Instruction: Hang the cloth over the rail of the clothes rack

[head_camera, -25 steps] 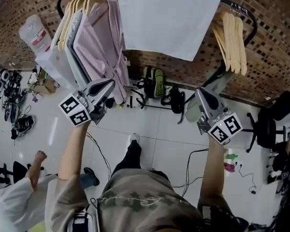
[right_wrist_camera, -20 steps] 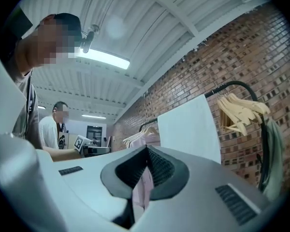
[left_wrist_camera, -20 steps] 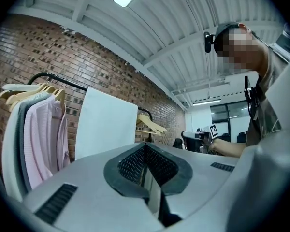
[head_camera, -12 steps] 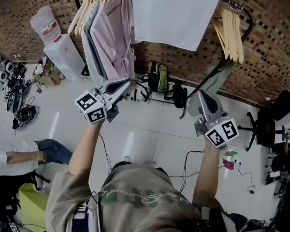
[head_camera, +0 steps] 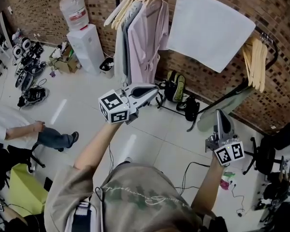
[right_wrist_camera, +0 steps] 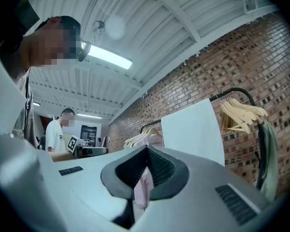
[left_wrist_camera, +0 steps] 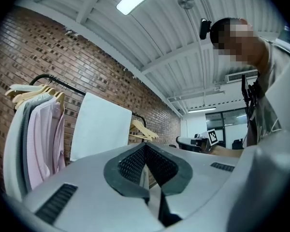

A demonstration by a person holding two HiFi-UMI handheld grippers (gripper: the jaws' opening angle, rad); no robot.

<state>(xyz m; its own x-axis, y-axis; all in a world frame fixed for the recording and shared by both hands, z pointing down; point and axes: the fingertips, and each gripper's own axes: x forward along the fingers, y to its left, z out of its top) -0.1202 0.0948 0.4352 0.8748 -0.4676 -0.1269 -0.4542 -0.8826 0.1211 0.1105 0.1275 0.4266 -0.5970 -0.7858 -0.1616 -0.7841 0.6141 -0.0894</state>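
Note:
A white cloth [head_camera: 210,35] hangs draped over the black rail [head_camera: 268,38] of the clothes rack, against the brick wall. Both grippers are held well back from it, above the floor. My left gripper [head_camera: 154,90] points toward the rack, its jaws shut with nothing between them. My right gripper [head_camera: 218,114] is lower on the right, also shut and empty. In the left gripper view the cloth [left_wrist_camera: 100,127] hangs beyond the closed jaws [left_wrist_camera: 145,146]. In the right gripper view the cloth [right_wrist_camera: 193,129] shows above the closed jaws [right_wrist_camera: 147,151].
A pink robe [head_camera: 150,37] and grey garments hang on wooden hangers left of the cloth; bare wooden hangers [head_camera: 256,62] hang to its right. A water dispenser [head_camera: 84,40] stands left of the rack. Bags [head_camera: 176,88] lie under it. A person [head_camera: 19,134] sits at left.
The rack and cloth have shifted right and farther off in the head view as I backed away. Both grippers stay shut and empty; the left one now sits nearer the middle.

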